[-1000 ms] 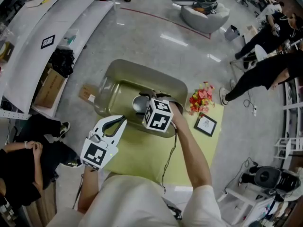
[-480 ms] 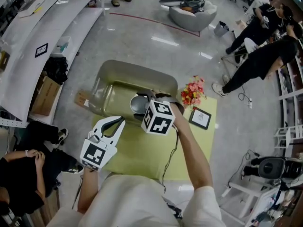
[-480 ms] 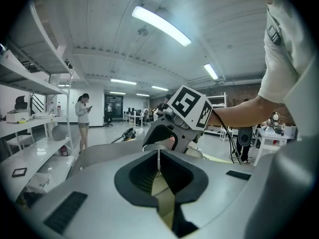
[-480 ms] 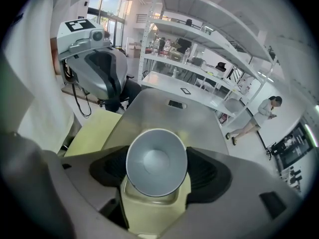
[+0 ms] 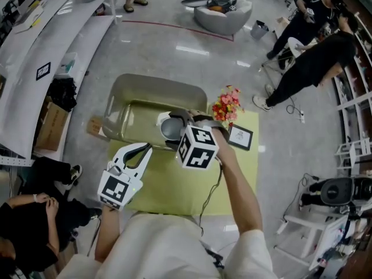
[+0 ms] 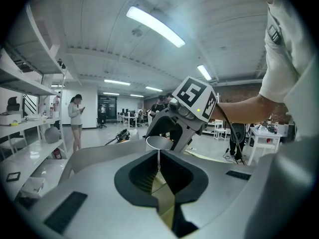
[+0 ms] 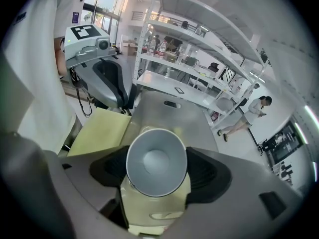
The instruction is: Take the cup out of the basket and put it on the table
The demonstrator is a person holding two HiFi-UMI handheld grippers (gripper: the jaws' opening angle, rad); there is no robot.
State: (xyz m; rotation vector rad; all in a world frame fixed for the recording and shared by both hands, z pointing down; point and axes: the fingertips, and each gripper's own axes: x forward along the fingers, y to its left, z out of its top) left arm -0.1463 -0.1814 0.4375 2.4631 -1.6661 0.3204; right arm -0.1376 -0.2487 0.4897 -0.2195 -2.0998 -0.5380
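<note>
A grey metal cup (image 5: 170, 127) hangs over the near right part of the grey-green basket (image 5: 151, 89), with my right gripper (image 5: 174, 125) shut on it. In the right gripper view the cup (image 7: 156, 164) fills the space between the dark pads (image 7: 107, 171), its mouth facing the camera and the basket (image 7: 169, 114) beyond it. My left gripper (image 5: 148, 148) hovers over the yellow-green table cloth (image 5: 174, 185) at the basket's near left, fingertips together with nothing between them. From the left gripper view the cup (image 6: 158, 142) shows just past its own tips (image 6: 159, 158).
A bunch of red flowers (image 5: 226, 104) and a small framed picture (image 5: 239, 137) stand on the table right of the basket. A cardboard box (image 5: 95, 127) lies on the floor at the left. White shelves run along the left; people stand at the back right.
The head view has drifted, so the basket and table sit further left in frame. The right gripper keeps its hold on the cup, a little nearer the basket's right end. The left gripper stays put.
</note>
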